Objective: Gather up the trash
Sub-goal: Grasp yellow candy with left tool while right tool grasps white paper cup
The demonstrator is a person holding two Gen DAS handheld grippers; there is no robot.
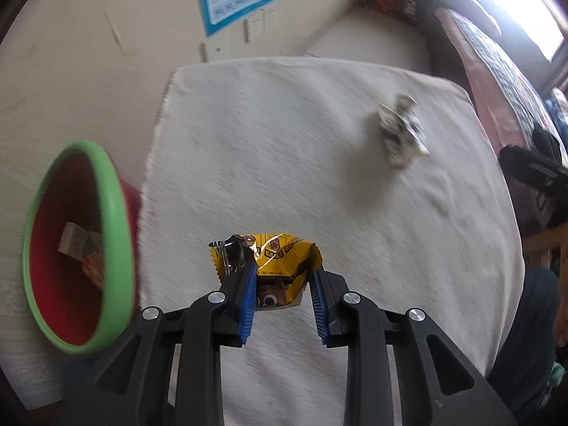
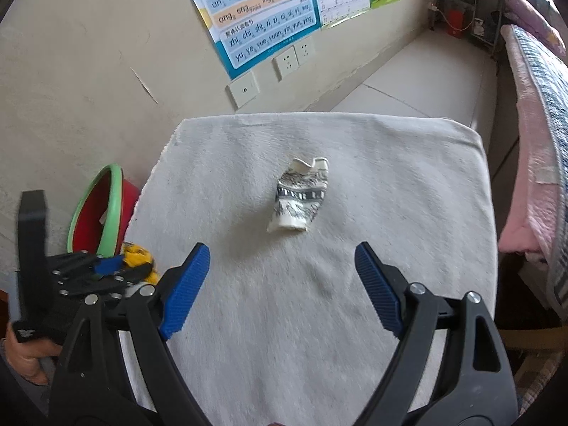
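My left gripper (image 1: 284, 280) is shut on a yellow snack wrapper (image 1: 280, 259), held over the white cloth-covered table (image 1: 284, 142) near its left edge. A red bin with a green rim (image 1: 71, 259) stands just left of the table, with some trash inside. A crumpled white and black paper cup (image 2: 300, 197) lies in the middle of the table; it also shows blurred in the left wrist view (image 1: 401, 129). My right gripper (image 2: 282, 273) is open and empty, a short way in front of the cup. The left gripper with the yellow wrapper (image 2: 136, 255) shows at the left of the right wrist view, next to the bin (image 2: 103, 213).
A beige wall with posters (image 2: 262, 10) and sockets (image 2: 294, 58) stands behind the table. A bed with a pink and patterned blanket (image 2: 532, 142) runs along the right side. The floor (image 2: 426, 81) lies beyond the table.
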